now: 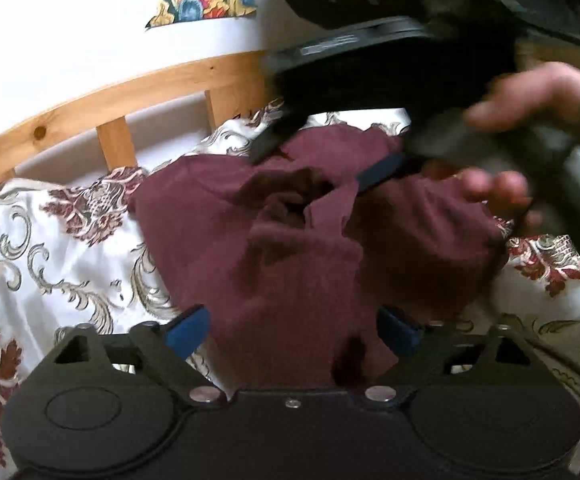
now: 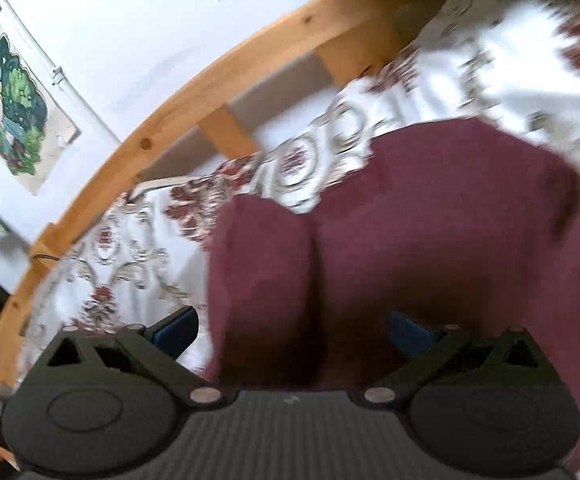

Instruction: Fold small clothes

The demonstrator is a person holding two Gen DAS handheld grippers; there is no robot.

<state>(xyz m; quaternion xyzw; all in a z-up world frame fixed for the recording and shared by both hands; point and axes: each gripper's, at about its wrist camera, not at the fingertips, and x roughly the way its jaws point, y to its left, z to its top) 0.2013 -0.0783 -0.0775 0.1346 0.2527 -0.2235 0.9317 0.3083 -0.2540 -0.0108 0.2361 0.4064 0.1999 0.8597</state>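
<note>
A maroon garment [image 1: 290,240] lies crumpled on a patterned bedspread [image 1: 50,240]. My left gripper [image 1: 294,332] is open, its blue pads wide apart on either side of the cloth's near part. In the left wrist view my right gripper [image 1: 310,164] reaches in from the upper right, held by a hand [image 1: 530,92], its fingers spread over the cloth's raised far fold. In the right wrist view the garment [image 2: 410,240] fills the middle and my right gripper [image 2: 294,332] is open, blue pads apart with cloth between them. That view is blurred.
A wooden bed rail [image 1: 110,96] curves along the far side of the bed, with a white wall behind. Cartoon pictures [image 2: 6,112] hang on the wall. The bedspread [image 2: 130,248] extends left of the garment.
</note>
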